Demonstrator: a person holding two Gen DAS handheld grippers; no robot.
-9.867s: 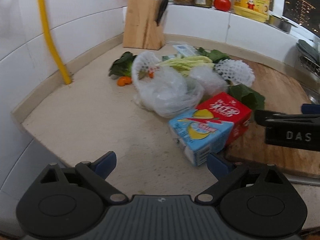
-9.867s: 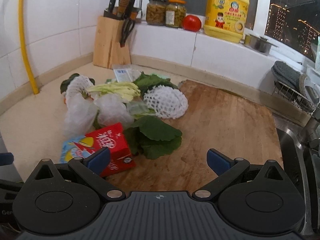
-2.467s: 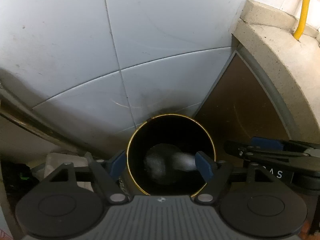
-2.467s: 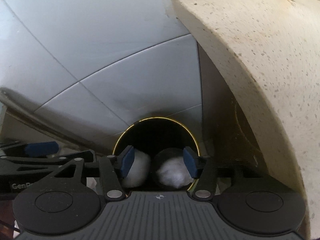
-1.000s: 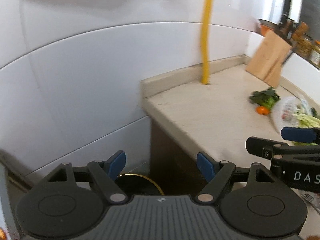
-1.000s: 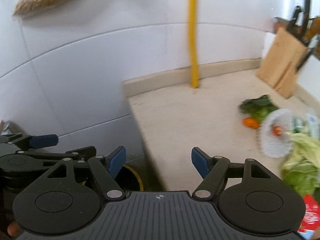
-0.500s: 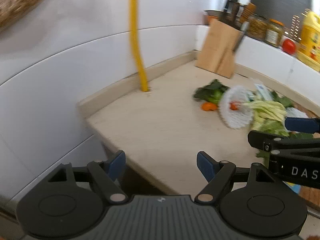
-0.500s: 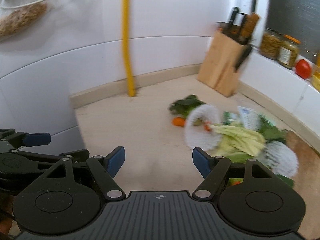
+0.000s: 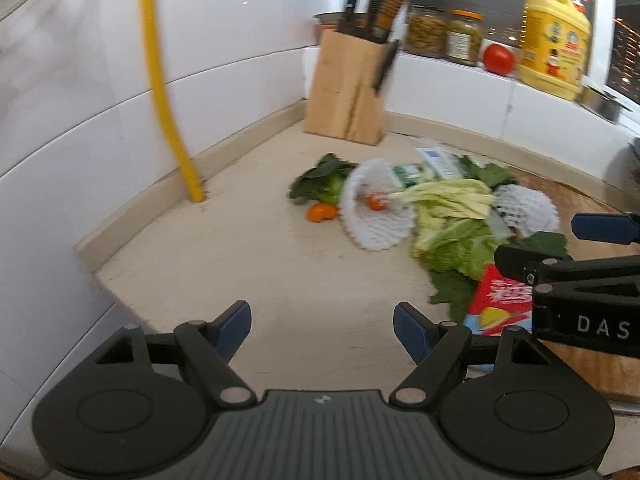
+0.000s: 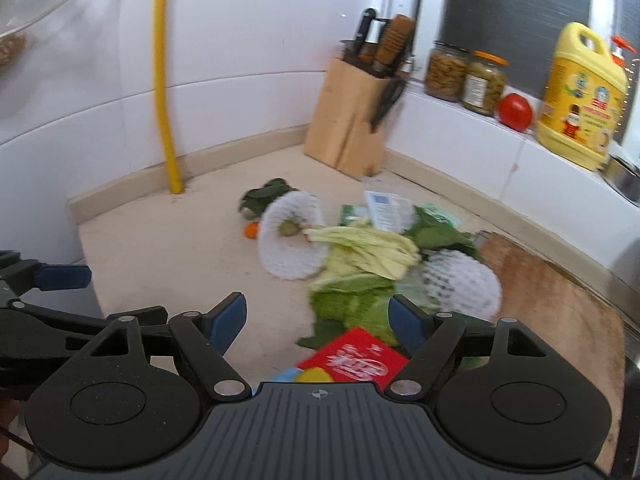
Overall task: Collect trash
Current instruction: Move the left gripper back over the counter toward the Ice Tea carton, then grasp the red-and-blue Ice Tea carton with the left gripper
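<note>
1. Left gripper (image 9: 322,330): jaws spread wide, nothing between the blue pads, only bare beige stone countertop (image 9: 224,264) ahead
2. Right gripper (image 10: 318,320): jaws spread wide and just been opening further, nothing gripped; red drink carton (image 10: 354,358) directly below and between the blue pads, untouched
3. Remaining trash heaped mid-counter: white foam fruit net (image 9: 376,210) with pale green cabbage stalks (image 9: 448,198) across it, second white foam net (image 9: 524,208) behind, dark green leaves (image 9: 320,184) and orange peel scrap (image 9: 320,212) at the far-left edge
4. Governing relation: heap ahead and to the right of the left jaws, straight ahead of the right jaws; right gripper judged nearer to the carton, its long axis running towards the camera
5. Legible writing: "DAS" in white on the black gripper body in the left wrist view; white Chinese characters on the red carton, too blurred to read; yellow detergent jug (image 10: 580,100) label not readable
</note>
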